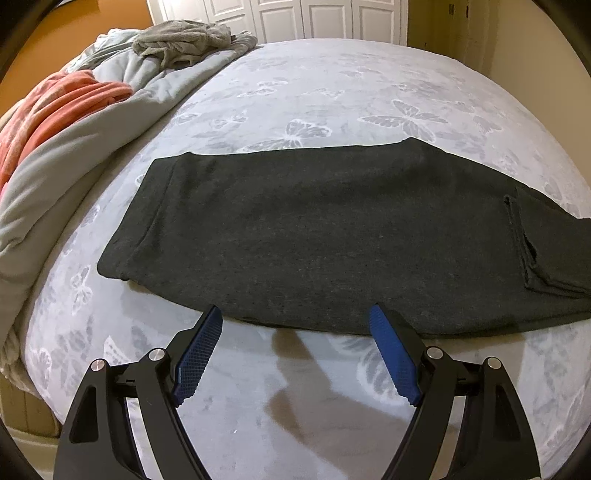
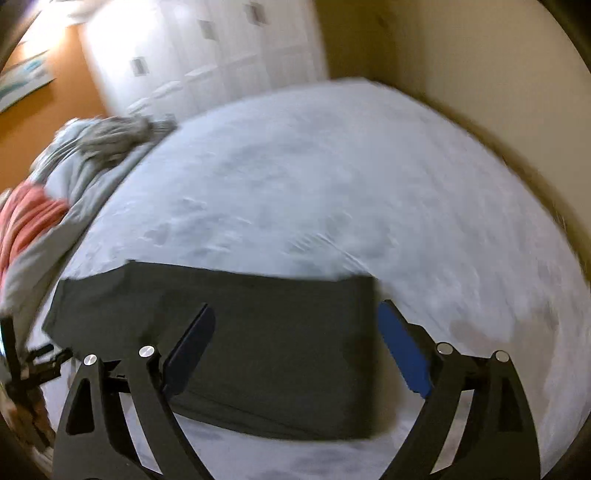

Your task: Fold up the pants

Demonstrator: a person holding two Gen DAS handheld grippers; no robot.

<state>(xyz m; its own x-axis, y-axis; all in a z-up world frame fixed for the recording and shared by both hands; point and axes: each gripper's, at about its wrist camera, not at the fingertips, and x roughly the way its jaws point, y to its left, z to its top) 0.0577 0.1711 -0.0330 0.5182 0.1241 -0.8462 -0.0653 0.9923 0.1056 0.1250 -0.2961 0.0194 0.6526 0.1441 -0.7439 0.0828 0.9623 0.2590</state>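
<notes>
Dark grey pants (image 1: 314, 229) lie flat and folded lengthwise across the bed, with the leg ends doubled over at the right (image 1: 535, 251). My left gripper (image 1: 297, 314) is open and empty, its blue pads at the pants' near edge. In the blurred right wrist view the pants (image 2: 266, 332) appear as a dark rectangle. My right gripper (image 2: 295, 314) is open and empty, hovering over their right part. The left gripper (image 2: 33, 365) shows at the far left of that view.
The bed (image 1: 332, 92) has a pale grey butterfly-print sheet. A pile of grey and coral blankets (image 1: 74, 122) lies along its left side. White closet doors (image 1: 295, 18) stand behind. A beige wall (image 2: 480, 74) runs along the right.
</notes>
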